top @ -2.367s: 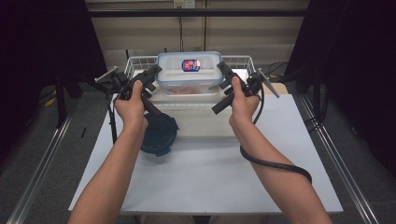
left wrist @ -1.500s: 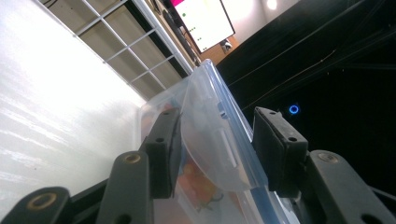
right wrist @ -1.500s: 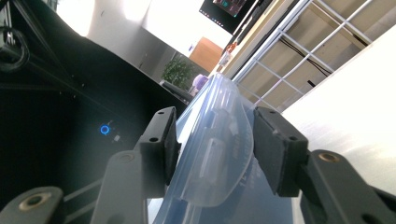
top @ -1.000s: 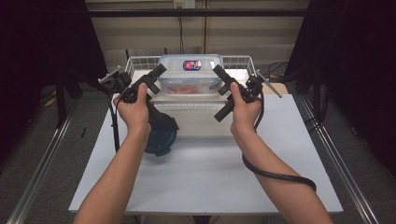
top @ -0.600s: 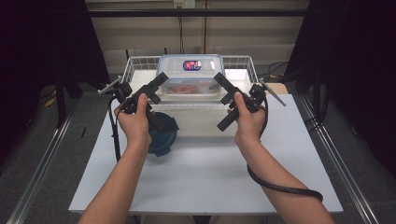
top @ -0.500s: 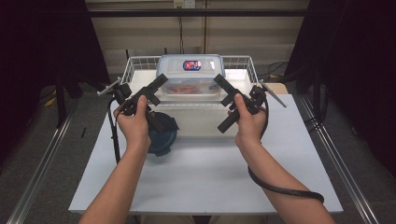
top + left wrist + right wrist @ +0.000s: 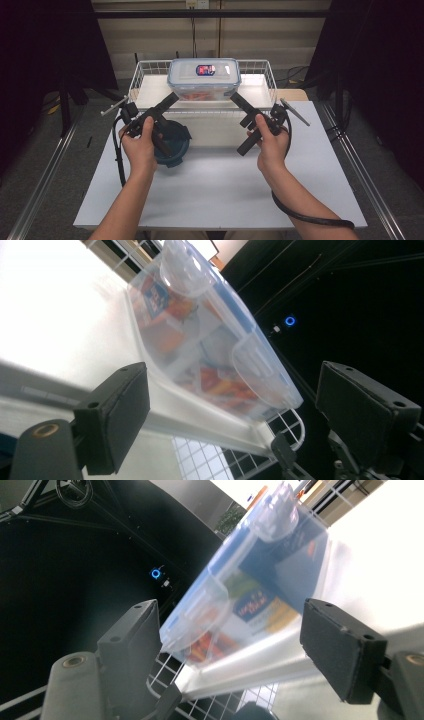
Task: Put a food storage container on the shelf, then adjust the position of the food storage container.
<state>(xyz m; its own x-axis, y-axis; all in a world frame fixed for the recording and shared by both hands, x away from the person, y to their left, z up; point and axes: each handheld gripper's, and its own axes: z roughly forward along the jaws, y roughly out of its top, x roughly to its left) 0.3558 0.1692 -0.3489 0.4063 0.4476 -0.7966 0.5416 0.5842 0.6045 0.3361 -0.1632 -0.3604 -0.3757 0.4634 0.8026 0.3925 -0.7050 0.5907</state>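
Both hands have pulled back from the clear food box, so the left claw and right claw, just opening, hold nothing, and the box sits in the wire basket, looking put away.

clear box, blue-trimmed lid, white basket

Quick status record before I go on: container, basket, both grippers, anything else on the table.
container: clear lidded box with packets inside, resting in the basket
basket: white wire basket at the table's far edge
left gripper: jaws open, just been opening, nothing between them, short of the box's left end
right gripper: jaws open, just been opening, nothing gripped, short of the box's right end
other: dark teal round lid on the white table, under the left hand
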